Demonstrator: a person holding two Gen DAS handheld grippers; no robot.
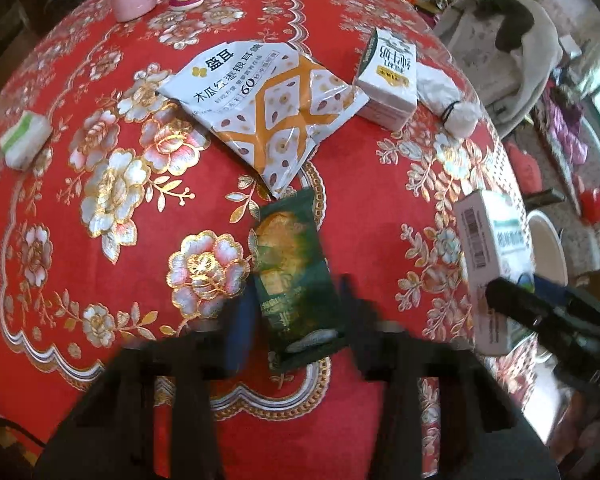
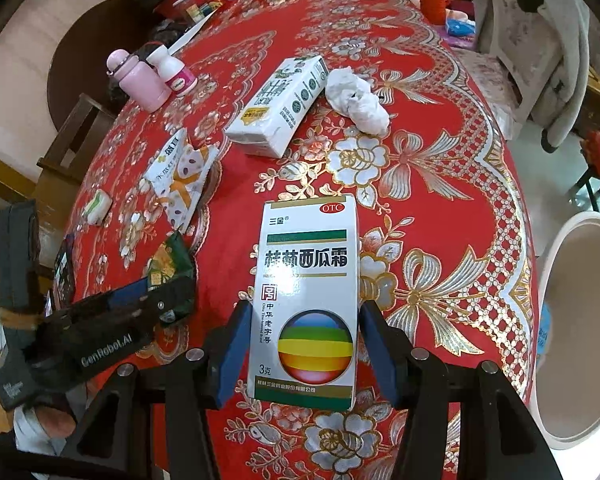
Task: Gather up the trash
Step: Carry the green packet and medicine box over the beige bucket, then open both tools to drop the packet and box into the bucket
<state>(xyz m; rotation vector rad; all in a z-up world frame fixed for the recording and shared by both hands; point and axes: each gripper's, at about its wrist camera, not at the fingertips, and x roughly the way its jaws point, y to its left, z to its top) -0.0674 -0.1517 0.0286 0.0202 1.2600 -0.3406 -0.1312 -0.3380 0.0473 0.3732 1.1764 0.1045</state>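
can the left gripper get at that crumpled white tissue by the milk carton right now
Probably not yet. The left gripper has its jaws around a green wrapper, and the milk carton lies between it and the crumpled tissue.

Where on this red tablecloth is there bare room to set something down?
Free: the floral stretch between the tissue pack and the green wrapper, and the ribboned cloth right of the medicine box. Crowded: around the white snack bag, milk carton and crumpled tissue.

Room around my work surface.
I see a red floral tablecloth (image 2: 440, 80), wooden chair (image 2: 66, 148) at left, grey coat (image 2: 540, 40) draped over a chair, daylight at right.
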